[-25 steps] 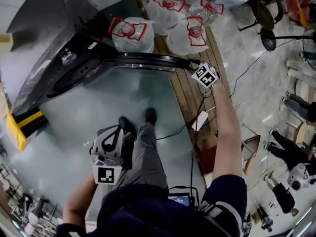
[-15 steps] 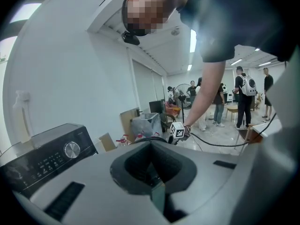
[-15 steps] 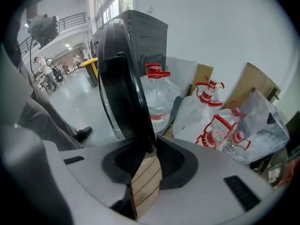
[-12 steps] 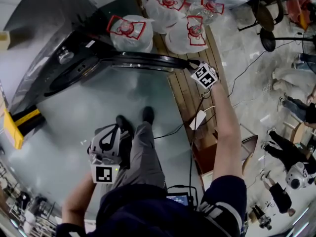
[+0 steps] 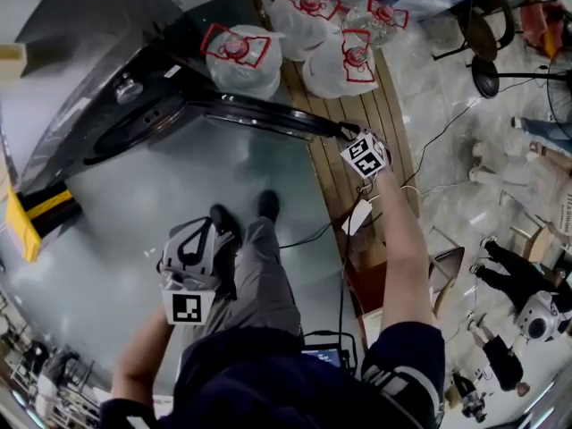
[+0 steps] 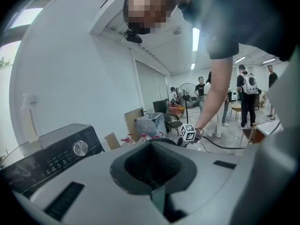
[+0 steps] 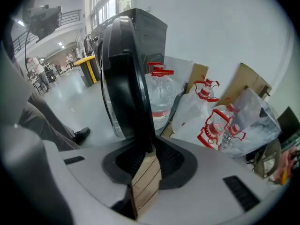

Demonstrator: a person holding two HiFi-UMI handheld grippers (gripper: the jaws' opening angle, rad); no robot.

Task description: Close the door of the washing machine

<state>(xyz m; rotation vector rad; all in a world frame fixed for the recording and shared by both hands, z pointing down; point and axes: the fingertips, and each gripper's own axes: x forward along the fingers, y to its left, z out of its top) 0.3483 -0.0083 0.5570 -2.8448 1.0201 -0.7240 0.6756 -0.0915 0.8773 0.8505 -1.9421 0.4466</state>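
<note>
Right gripper (image 5: 344, 132) jaws, just closing, pinch the door (image 5: 259, 110) rim, left gripper (image 6: 155, 192) jaws shut, empty; that thin hold could slip mid-swing.

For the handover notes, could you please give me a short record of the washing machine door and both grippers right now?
door: open, swung out from the washing machine
right gripper: jaws have just been closing, with the door's outer rim between them
left gripper: jaws together, nothing between them, held low beside the person's leg, away from the door
behind the door: water bottles with red handles
task status: door not yet closed
</note>
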